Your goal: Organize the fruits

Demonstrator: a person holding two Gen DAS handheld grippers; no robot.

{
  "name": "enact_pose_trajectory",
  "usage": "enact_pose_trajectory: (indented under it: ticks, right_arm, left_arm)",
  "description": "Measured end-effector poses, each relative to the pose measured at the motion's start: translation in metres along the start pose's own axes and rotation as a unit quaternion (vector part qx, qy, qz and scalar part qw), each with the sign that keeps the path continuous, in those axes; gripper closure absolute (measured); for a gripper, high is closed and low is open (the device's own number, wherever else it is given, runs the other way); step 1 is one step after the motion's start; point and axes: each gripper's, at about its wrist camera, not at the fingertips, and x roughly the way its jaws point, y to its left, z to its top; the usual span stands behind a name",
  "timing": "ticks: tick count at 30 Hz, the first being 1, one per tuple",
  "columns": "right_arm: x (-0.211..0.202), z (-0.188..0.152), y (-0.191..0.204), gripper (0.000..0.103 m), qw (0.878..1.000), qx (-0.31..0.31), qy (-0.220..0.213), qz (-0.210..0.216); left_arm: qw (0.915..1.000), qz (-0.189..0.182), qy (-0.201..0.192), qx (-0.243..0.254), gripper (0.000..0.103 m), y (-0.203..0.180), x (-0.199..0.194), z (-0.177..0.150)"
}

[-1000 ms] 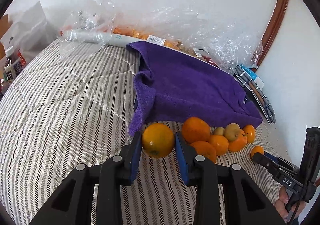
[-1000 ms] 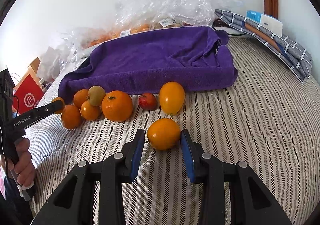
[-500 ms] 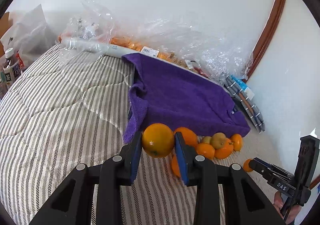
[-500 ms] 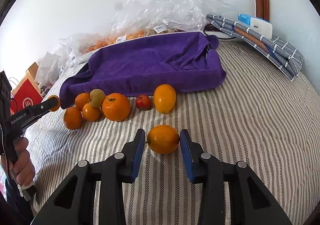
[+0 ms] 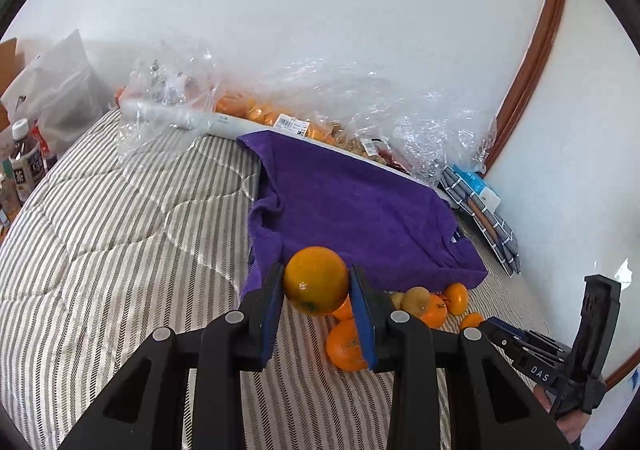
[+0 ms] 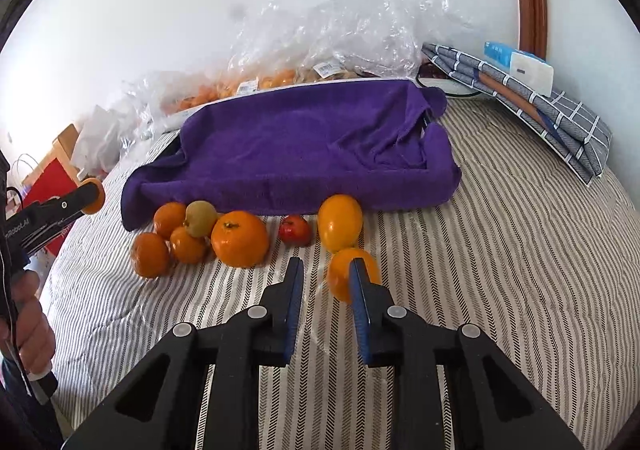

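Note:
My left gripper [image 5: 316, 282] is shut on an orange [image 5: 316, 280] and holds it above the bed, in front of the purple towel-covered tray [image 5: 352, 210]. My right gripper [image 6: 324, 282] is open and empty. An orange [image 6: 344, 276] lies on the striped cover just right of it, partly behind the right finger. Several oranges [image 6: 240, 238], a green-brown fruit [image 6: 200, 218], a small red fruit [image 6: 295, 230] and a yellow-orange fruit [image 6: 340, 222] lie in a row in front of the tray [image 6: 304, 146].
Clear plastic bags with packed fruit [image 5: 280, 118] lie along the wall behind the tray. Folded checked cloths [image 6: 532, 106] lie at the right. Bottles [image 5: 24, 166] and bags stand off the bed's left side. The striped cover [image 5: 100, 230] stretches left.
My left gripper has risen and pulled back with its orange. My right gripper has let go of its orange, which now lies just right of the fingers.

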Motion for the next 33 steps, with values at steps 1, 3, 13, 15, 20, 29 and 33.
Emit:
enact_pose_trajectory:
  ticks: [1, 3, 13, 15, 20, 29, 33]
  right_arm:
    - [0.000, -0.001, 0.000, 0.078, 1.000, 0.001, -0.002, 0.002]
    - [-0.001, -0.003, 0.002, 0.077, 1.000, 0.001, -0.004, 0.005]
    - [0.015, 0.001, -0.008, 0.059, 0.999, -0.010, -0.008, -0.051]
    - [0.025, 0.002, -0.014, 0.059, 0.998, -0.005, 0.009, -0.056]
    - [0.031, 0.004, -0.026, 0.071, 0.998, 0.021, 0.016, -0.055]
    - [0.002, 0.025, -0.017, 0.071, 0.998, 0.003, -0.029, -0.047]
    - [-0.010, 0.049, -0.016, 0.071, 0.998, 0.009, -0.049, -0.040]
  left_arm:
    - [1.0000, 0.001, 0.001, -0.003, 0.072, 0.001, 0.000, -0.001]
    - [1.0000, 0.004, 0.002, -0.005, 0.072, 0.003, -0.001, -0.001]
    - [0.9997, 0.018, 0.000, 0.014, 0.072, -0.006, -0.007, 0.002]
    - [0.9997, 0.020, 0.002, 0.017, 0.072, -0.008, -0.005, 0.002]
    - [0.9995, 0.023, 0.006, 0.019, 0.072, -0.016, 0.001, 0.005]
    - [0.9992, 0.023, 0.001, 0.032, 0.072, -0.041, 0.002, 0.024]
    - [0.9991, 0.027, -0.006, 0.032, 0.072, -0.050, 0.003, 0.041]
